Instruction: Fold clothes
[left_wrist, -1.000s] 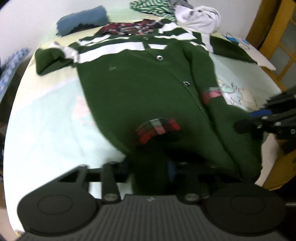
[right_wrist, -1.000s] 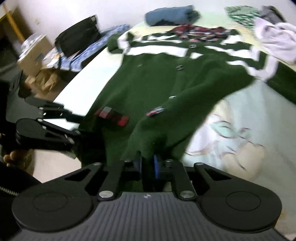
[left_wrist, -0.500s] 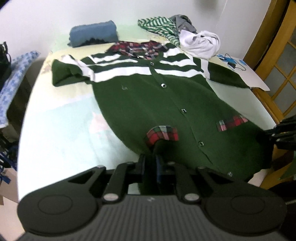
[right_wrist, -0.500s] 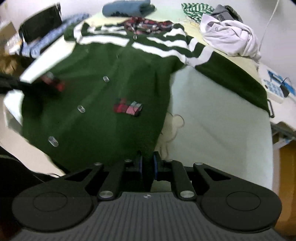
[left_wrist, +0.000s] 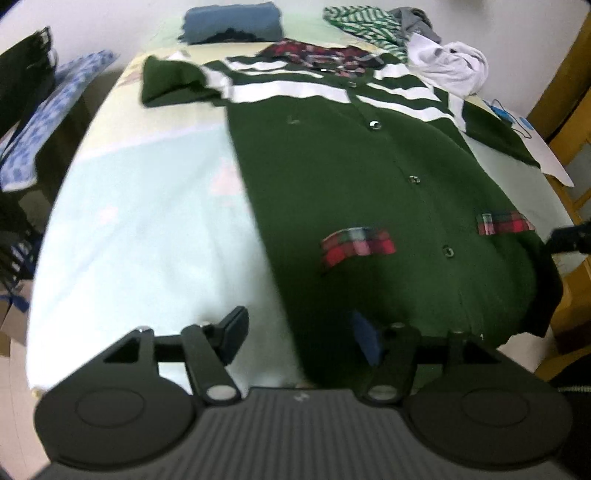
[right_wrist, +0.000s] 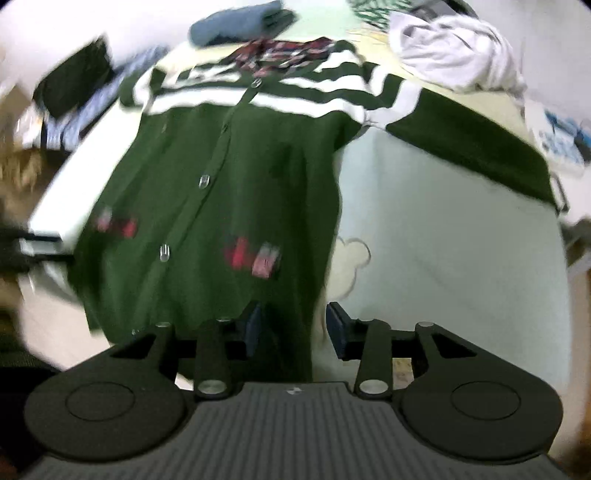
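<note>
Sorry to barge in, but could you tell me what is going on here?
A person with a gripper in each hand is folding clothes on a bed. A green cardigan lies spread flat, front up and buttoned. The left gripper and right gripper both sit at its hem with jaws open, holding nothing. Other clothes are piled at the far end.

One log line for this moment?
phase: laid flat | green cardigan: spread on bed | left gripper: open | right gripper: open

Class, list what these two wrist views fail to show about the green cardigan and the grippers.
- Left wrist: the green cardigan hem is hidden behind the left gripper.
- Right wrist: motion blur smears the plaid pocket; the right gripper covers the hem.
</note>
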